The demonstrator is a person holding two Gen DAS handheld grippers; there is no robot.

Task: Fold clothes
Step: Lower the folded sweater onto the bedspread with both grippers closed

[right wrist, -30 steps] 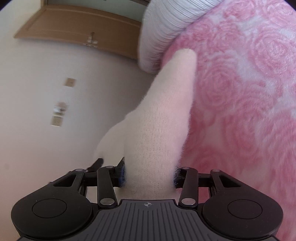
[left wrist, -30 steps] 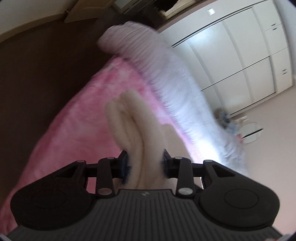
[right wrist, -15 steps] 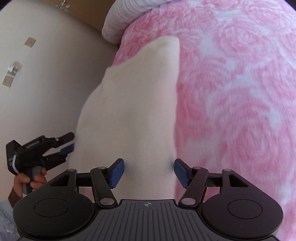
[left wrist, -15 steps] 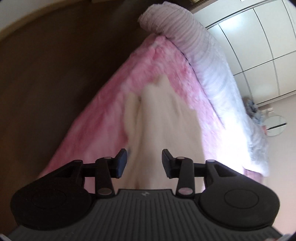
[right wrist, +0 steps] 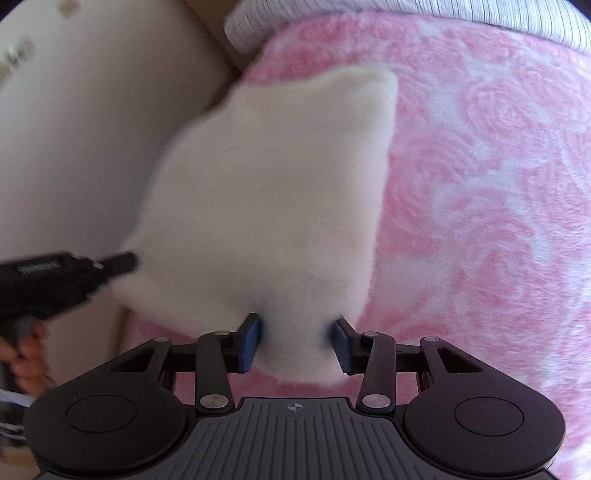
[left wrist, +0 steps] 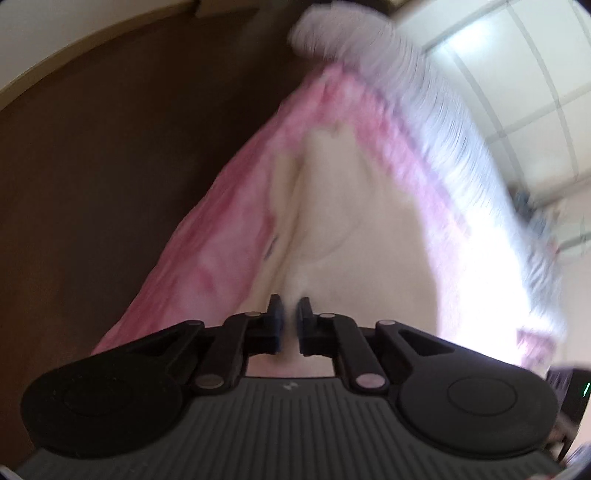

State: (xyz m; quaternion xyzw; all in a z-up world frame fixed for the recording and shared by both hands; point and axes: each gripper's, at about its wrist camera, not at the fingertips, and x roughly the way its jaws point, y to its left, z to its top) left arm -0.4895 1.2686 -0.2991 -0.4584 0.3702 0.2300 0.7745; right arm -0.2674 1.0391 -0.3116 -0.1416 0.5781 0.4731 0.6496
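While the cream garment (right wrist: 273, 192) lies spread on the pink blanket (right wrist: 480, 192), both tongs meet it at its near edge. The right gripper (right wrist: 295, 343) straddles a bunched bit of that edge: its jaws are closing, the blue pads (right wrist: 248, 341) pressing into the fluff on either side. The left gripper (left wrist: 289, 321) is closing too, its jaws nearly together with only a thin sliver of cream cloth (left wrist: 343, 206) pinched in the narrow gap; the blur makes the hold hard to judge, but fabric does sit between the pads. In the right wrist view the left gripper (right wrist: 122, 263) shows as a black tool at the garment's left edge, held by a hand (right wrist: 26, 350).

The garment is soft and fuzzy — a knit or fleece with a napped surface, roughly rectangular, tapering toward the far end. The blanket beneath is plush, pink with paler rose swirls. Along its far edge runs a ribbed white-grey striped cover (right wrist: 480, 18).

To the left in the left wrist view lies a dark brown floor (left wrist: 110, 166); on the far right stand white panelled wardrobe doors (left wrist: 524, 74). A cream wall (right wrist: 85, 129) fills the left of the right wrist view.
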